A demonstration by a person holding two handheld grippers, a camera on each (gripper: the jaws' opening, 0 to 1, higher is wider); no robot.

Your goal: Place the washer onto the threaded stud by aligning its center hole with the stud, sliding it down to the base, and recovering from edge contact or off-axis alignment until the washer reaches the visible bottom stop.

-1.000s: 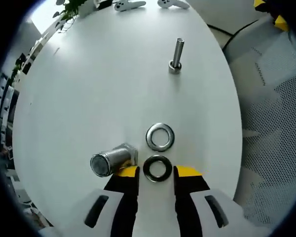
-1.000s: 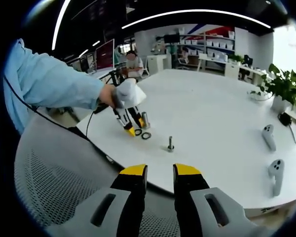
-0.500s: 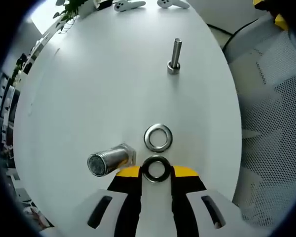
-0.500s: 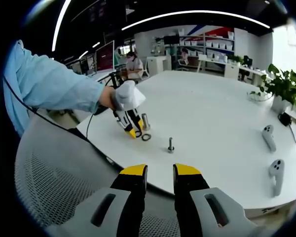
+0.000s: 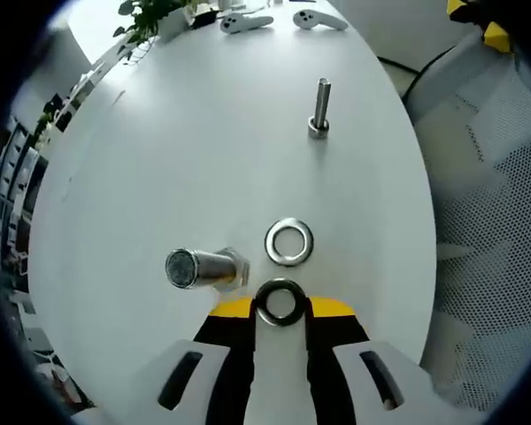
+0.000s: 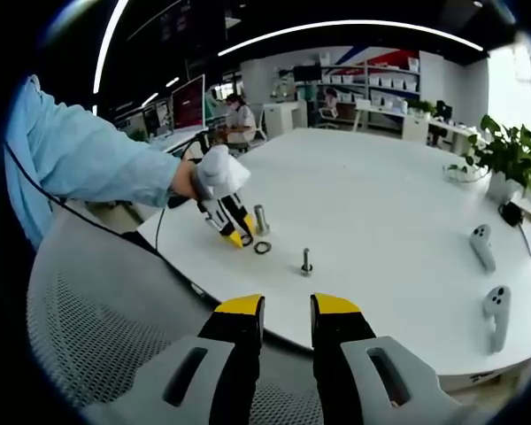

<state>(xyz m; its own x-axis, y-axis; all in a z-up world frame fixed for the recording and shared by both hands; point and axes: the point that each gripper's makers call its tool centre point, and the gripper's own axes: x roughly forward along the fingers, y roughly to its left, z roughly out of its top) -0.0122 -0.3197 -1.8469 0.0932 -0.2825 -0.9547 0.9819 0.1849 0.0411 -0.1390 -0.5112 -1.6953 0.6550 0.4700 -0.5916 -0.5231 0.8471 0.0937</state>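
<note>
In the left gripper view a dark washer (image 5: 280, 303) sits between the yellow tips of my left gripper (image 5: 280, 307), which is shut on it just above the white table (image 5: 159, 142). A second, silver washer (image 5: 289, 243) lies flat just beyond. The threaded stud (image 5: 321, 106) stands upright farther off, bare. In the right gripper view my right gripper (image 6: 288, 307) hovers open off the table's near edge with nothing between its tips. There, the left gripper (image 6: 239, 236) is held by a hand left of the stud (image 6: 306, 259), beside the silver washer (image 6: 262, 247).
A large metal bolt (image 5: 203, 268) lies on its side left of the washers. Two white controllers (image 5: 248, 21) and a potted plant (image 5: 150, 13) sit at the far end. A mesh chair (image 5: 504, 221) stands beside the table, and a person sits at a far desk (image 6: 241, 119).
My left gripper's jaws have closed on the dark washer, and that view has since tilted up a little. The right gripper has stayed still.
</note>
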